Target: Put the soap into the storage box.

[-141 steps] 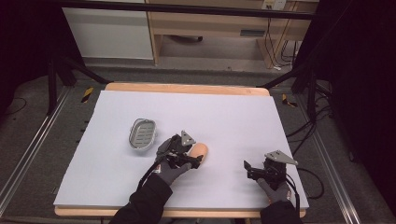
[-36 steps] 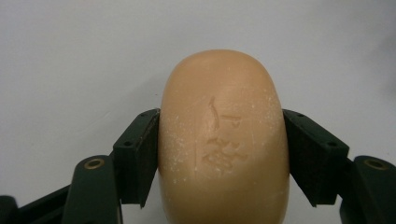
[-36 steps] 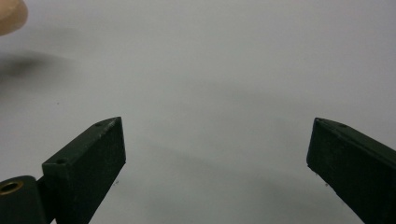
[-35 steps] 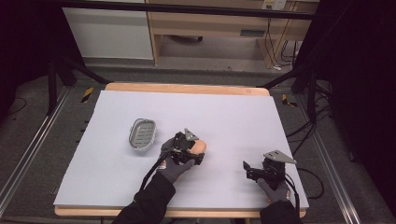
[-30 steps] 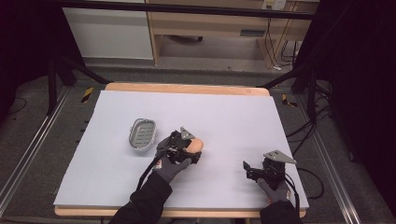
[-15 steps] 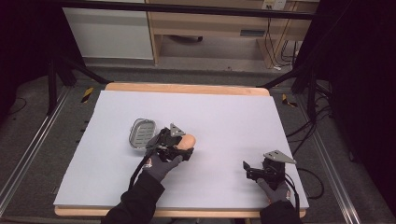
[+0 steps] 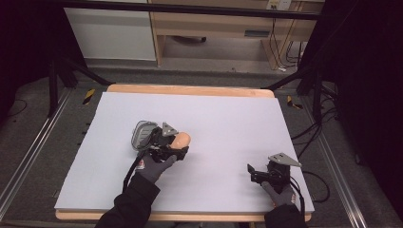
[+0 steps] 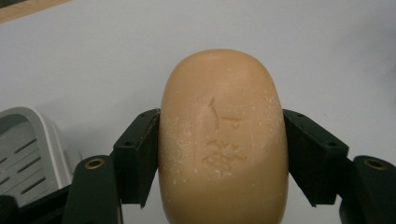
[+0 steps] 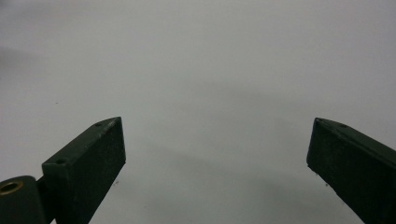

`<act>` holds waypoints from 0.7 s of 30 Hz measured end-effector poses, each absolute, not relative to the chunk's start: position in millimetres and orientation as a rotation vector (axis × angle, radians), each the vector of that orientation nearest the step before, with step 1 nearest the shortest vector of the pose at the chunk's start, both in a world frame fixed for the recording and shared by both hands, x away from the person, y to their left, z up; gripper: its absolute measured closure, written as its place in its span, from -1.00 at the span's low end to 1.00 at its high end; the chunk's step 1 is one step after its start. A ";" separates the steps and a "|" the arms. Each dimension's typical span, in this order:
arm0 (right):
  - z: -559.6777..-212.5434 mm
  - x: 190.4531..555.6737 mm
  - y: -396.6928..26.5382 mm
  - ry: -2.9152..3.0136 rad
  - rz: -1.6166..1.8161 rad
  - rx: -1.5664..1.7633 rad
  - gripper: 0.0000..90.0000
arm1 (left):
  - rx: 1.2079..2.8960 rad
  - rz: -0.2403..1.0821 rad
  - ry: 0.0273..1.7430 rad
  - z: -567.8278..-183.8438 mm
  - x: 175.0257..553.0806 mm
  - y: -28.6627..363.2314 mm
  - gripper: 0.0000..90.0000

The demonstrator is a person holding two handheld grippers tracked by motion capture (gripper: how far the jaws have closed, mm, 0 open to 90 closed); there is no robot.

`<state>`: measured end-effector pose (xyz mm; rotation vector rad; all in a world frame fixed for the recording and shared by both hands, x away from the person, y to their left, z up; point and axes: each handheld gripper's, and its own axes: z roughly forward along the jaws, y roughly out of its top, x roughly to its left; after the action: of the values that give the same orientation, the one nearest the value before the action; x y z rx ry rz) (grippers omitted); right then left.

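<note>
A tan oval bar of soap (image 8: 222,140) with a stamped mark sits between the two black jaws of my left gripper (image 8: 222,154), which is shut on its sides. In the high view that gripper (image 7: 177,145) holds the soap (image 7: 182,139) just above the white sheet, right beside a grey slotted soap dish (image 7: 141,134). The dish (image 8: 23,154) also shows at the lower left of the left gripper view. My right gripper (image 7: 254,172) rests at the table's front right, its jaws (image 9: 215,163) wide apart over bare white sheet with nothing between them.
A white sheet (image 7: 228,118) covers a wooden table (image 7: 190,90). Dark floor, metal rails and cables lie around the table, and wooden furniture (image 7: 214,28) stands beyond the far edge.
My left gripper has carried the soap to the left and slightly away, from mid-table up next to the soap dish. The right gripper has stayed still.
</note>
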<state>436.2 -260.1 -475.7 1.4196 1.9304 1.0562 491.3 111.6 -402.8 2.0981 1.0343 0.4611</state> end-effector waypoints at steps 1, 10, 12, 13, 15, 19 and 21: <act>-475.6 436.2 -260.1 1.930 1.057 1.419 -0.90 | 2.094 0.467 1.040 -401.1 491.4 115.1 -0.29; -475.6 436.2 -260.2 1.929 1.056 1.419 -0.90 | 2.068 0.487 1.072 -396.1 494.9 129.9 -0.29; -475.6 436.1 -260.1 1.930 1.056 1.420 -0.90 | 2.060 0.493 1.083 -395.0 496.6 134.3 -0.29; -475.7 436.2 -260.0 1.930 1.055 1.421 -0.90 | 2.056 0.496 1.093 -393.6 498.2 138.9 -0.29; -475.7 436.2 -260.0 1.929 1.055 1.421 -0.90 | 2.057 0.504 1.101 -391.9 499.6 143.7 -0.29; -475.8 436.3 -260.0 1.931 1.053 1.421 -0.90 | 2.048 0.513 1.115 -390.0 501.9 149.8 -0.29; -475.8 436.3 -259.9 1.931 1.053 1.421 -0.90 | 2.043 0.521 1.125 -389.2 503.9 153.7 -0.29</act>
<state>436.3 -259.9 -475.8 1.4208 1.9306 1.0525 503.9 153.7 -389.2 2.0428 1.1253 0.5209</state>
